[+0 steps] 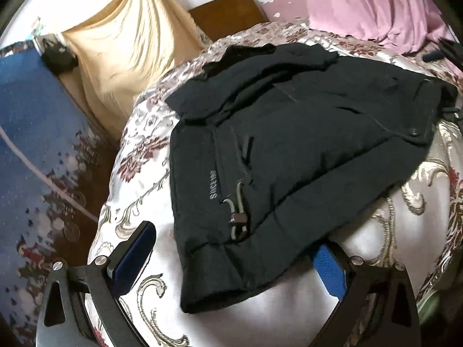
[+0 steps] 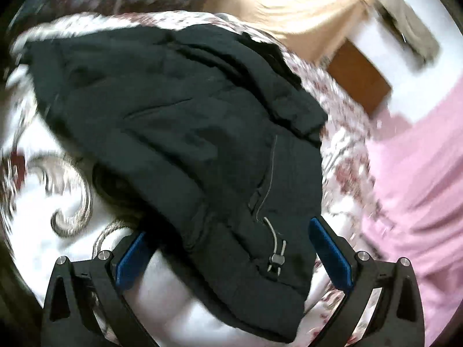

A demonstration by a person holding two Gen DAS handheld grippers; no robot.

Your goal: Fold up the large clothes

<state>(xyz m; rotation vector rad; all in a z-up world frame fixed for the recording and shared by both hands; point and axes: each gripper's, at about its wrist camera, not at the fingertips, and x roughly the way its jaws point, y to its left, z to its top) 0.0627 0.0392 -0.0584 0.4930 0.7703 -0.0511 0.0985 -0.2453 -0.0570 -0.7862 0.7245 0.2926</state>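
Observation:
A black padded jacket (image 1: 289,144) lies partly folded on a bed with a white floral satin cover (image 1: 139,133). Grey "SINCE" lettering and a drawstring with a toggle (image 1: 238,218) show near its lower edge. My left gripper (image 1: 231,257) is open just above the near corner of the jacket, which lies between its blue-padded fingers. In the blurred right wrist view the same jacket (image 2: 188,130) fills the middle. My right gripper (image 2: 228,254) is open, its fingers standing on either side of the jacket's near end with the cord toggle (image 2: 276,258).
A beige curtain (image 1: 130,37) hangs beyond the bed, with a brown wooden piece (image 1: 228,14) beside it. Pink fabric (image 1: 376,5) lies at the far right of the bed. A blue patterned surface (image 1: 37,144) lies left of the bed.

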